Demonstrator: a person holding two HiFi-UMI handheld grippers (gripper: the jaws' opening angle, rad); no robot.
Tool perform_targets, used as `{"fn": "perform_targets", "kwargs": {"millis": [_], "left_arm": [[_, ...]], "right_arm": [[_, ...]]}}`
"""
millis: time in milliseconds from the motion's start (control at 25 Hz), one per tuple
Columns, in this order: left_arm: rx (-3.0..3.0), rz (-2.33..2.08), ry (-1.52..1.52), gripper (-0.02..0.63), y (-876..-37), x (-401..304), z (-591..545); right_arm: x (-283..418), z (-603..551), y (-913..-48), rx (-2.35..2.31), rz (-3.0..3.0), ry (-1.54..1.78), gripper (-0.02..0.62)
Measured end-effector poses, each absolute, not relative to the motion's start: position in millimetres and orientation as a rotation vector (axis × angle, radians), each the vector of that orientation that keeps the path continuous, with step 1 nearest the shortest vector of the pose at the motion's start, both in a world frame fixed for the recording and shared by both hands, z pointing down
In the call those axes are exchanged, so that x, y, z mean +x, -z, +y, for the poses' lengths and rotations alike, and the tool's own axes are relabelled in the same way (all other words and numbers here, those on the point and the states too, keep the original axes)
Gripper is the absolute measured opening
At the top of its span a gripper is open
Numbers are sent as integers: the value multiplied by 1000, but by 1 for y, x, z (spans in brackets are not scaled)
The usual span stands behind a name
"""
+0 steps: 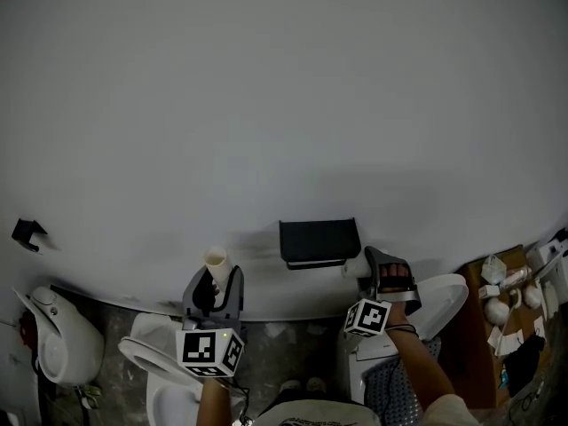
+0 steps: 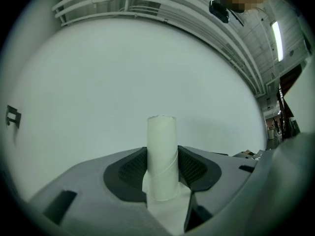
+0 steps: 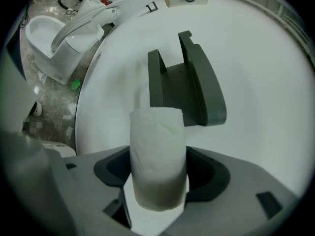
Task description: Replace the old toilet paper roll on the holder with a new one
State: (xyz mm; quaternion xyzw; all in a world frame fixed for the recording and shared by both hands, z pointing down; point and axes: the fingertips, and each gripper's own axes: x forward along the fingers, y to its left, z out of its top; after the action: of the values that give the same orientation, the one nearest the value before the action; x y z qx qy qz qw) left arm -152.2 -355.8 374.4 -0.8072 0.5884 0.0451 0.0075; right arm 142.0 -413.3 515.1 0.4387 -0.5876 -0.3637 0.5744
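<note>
A black toilet paper holder point(image 1: 318, 242) hangs on the white wall with no roll on it. In the right gripper view the holder point(image 3: 186, 77) is straight ahead, a short way off. My right gripper point(image 3: 157, 173) is shut on a full white toilet paper roll point(image 3: 157, 156), held upright just below the holder. In the head view the right gripper point(image 1: 388, 273) is to the holder's right. My left gripper point(image 2: 161, 166) is shut on a thin, almost bare white tube point(image 2: 161, 151), upright and facing blank wall. In the head view the tube point(image 1: 216, 260) stands left of the holder in the left gripper point(image 1: 213, 284).
A small black hook point(image 1: 27, 232) sticks out of the wall at far left. White toilets point(image 1: 58, 335) point(image 1: 146, 353) point(image 1: 439, 300) stand along the floor below. A box of small items point(image 1: 506, 300) sits at right. The person's forearm point(image 1: 422, 371) reaches up from below.
</note>
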Motion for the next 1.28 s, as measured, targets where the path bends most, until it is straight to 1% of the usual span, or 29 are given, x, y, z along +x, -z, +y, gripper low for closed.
{"fn": "perform_targets", "kwargs": {"millis": [360,640,1280], "left_arm": [[-2442,1926,-110,192,-376,-187,-340],[-2399,1980,-101,192,-377,-207,-328],[-2321,2053,-67,192,-379,-238,-314]], "right_arm": [[104,-418,-523,1038,-1406,882,307],[92,-420,-525,1071,-1386,926,307],[15,-419,-520,1008,-1445,1057,310]]}}
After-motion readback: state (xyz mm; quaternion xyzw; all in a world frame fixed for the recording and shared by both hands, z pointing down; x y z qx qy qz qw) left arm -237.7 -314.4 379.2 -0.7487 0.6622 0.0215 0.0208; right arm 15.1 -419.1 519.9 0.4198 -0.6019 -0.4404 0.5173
